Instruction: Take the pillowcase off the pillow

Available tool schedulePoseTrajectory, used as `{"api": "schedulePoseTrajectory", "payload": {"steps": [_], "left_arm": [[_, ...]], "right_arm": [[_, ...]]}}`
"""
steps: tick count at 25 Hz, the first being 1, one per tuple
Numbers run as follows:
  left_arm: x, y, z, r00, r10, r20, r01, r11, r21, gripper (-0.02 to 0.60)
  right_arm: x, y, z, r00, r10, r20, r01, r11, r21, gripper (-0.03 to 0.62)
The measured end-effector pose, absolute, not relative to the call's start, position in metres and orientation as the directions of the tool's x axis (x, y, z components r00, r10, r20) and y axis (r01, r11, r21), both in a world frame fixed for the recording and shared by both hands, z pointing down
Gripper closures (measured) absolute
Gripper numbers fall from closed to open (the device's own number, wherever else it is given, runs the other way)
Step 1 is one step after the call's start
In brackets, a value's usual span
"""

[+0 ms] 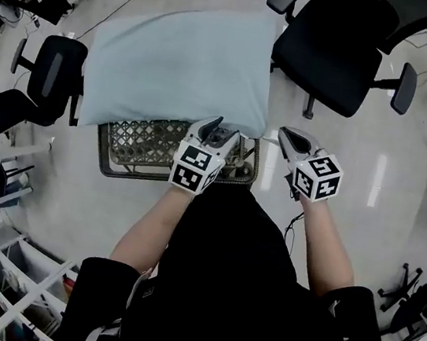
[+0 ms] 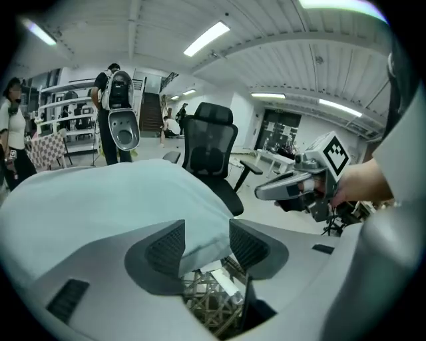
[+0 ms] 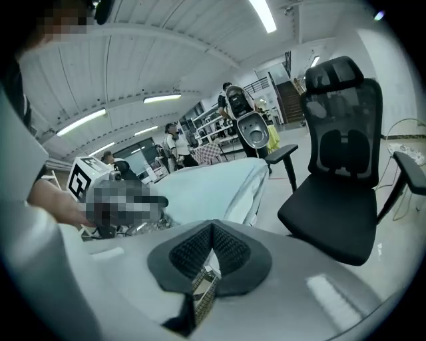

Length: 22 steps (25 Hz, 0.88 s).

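Now my left hand-held gripper (image 2: 206,243) has its jaws apart; a corner of the pale blue pillowcase (image 1: 181,66) hangs between them, not pressed; my right hand-held gripper (image 3: 210,248) is closed on nothing, just beside; the pillow (image 1: 154,38), inside its case, lies over a woven basket (image 1: 134,146) on the floor (image 1: 89,203)

The pale blue pillow (image 1: 180,65) lies across a woven basket (image 1: 139,145) on the glossy floor (image 1: 368,197), a black office chair (image 1: 339,45) beside it.
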<state>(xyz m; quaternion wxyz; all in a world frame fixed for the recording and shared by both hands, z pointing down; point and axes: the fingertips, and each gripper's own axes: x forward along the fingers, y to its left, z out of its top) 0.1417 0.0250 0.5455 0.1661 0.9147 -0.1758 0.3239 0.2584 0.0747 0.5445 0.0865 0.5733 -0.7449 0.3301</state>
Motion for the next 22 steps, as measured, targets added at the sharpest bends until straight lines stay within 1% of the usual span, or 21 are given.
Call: {"api": "schedulePoseTrajectory", "payload": {"steps": [4, 8, 10, 13, 15, 21, 22], "left_arm": [[0.134, 0.013, 0.582, 0.651, -0.233, 0.722, -0.442, -0.890, 0.111, 0.371], [0.122, -0.003, 0.608, 0.596, -0.260, 0.760, -0.447, -0.893, 0.046, 0.377], [0.117, -0.009, 0.614, 0.572, -0.271, 0.774, -0.443, -0.896, 0.014, 0.459], [0.112, -0.015, 0.615, 0.560, -0.270, 0.783, -0.416, -0.909, -0.015, 0.530], [0.107, -0.017, 0.613, 0.560, -0.259, 0.787, -0.409, -0.913, -0.009, 0.558], [0.094, -0.016, 0.605, 0.549, -0.249, 0.798, -0.451, -0.892, 0.032, 0.563], [0.094, -0.016, 0.604, 0.555, -0.247, 0.794, -0.462, -0.885, 0.047, 0.563]], "right_arm": [[0.252, 0.077, 0.582, -0.337, -0.745, 0.576, -0.924, 0.146, -0.353, 0.582], [0.250, 0.083, 0.614, -0.342, -0.703, 0.623, -0.925, 0.135, -0.355, 0.576], [0.247, 0.085, 0.627, -0.359, -0.681, 0.638, -0.917, 0.128, -0.378, 0.453], [0.242, 0.082, 0.640, -0.374, -0.660, 0.652, -0.912, 0.134, -0.388, 0.448], [0.236, 0.079, 0.643, -0.382, -0.653, 0.654, -0.911, 0.148, -0.384, 0.448], [0.220, 0.073, 0.637, -0.461, -0.612, 0.643, -0.882, 0.235, -0.409, 0.447], [0.220, 0.075, 0.635, -0.468, -0.601, 0.647, -0.880, 0.252, -0.402, 0.436]]}}
